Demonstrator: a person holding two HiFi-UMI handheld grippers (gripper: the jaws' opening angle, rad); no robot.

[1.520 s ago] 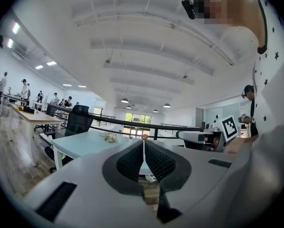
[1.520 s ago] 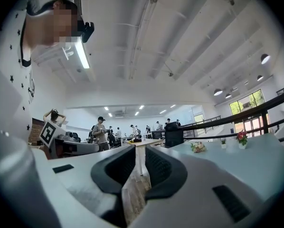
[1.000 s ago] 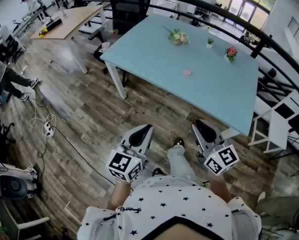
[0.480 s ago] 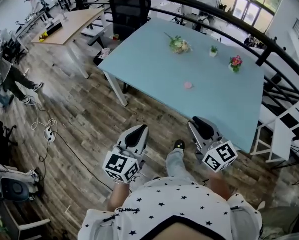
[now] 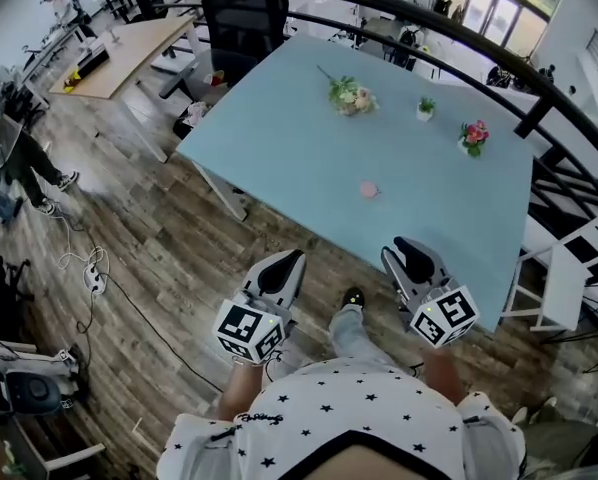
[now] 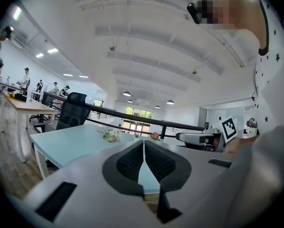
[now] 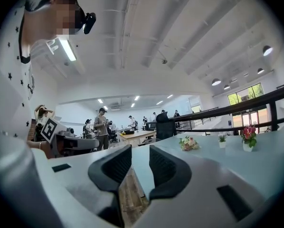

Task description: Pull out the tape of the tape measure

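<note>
A small round pink thing (image 5: 368, 189), perhaps the tape measure, lies near the middle of the light blue table (image 5: 279, 148). Both grippers are held level in front of the person, short of the table's near edge and apart from the pink thing. My left gripper (image 5: 287, 261) is over the wooden floor, and its jaws (image 6: 144, 144) are shut with nothing between them. My right gripper (image 5: 407, 250) is close to the table's near edge. Its jaws (image 7: 139, 151) have just been opening and now stand apart, with nothing between them.
On the far side of the table stand a flower bunch (image 5: 350, 95), a small potted plant (image 5: 423, 110) and a pink flower pot (image 5: 472, 134). A black office chair (image 5: 241, 18) and a black railing (image 5: 539, 83) lie beyond. A white chair (image 5: 569, 268) stands at right, and cables (image 5: 89, 268) lie at left.
The person has walked toward the table, and its near edge now lies closer to both grippers. Both grippers travelled forward with the person.
</note>
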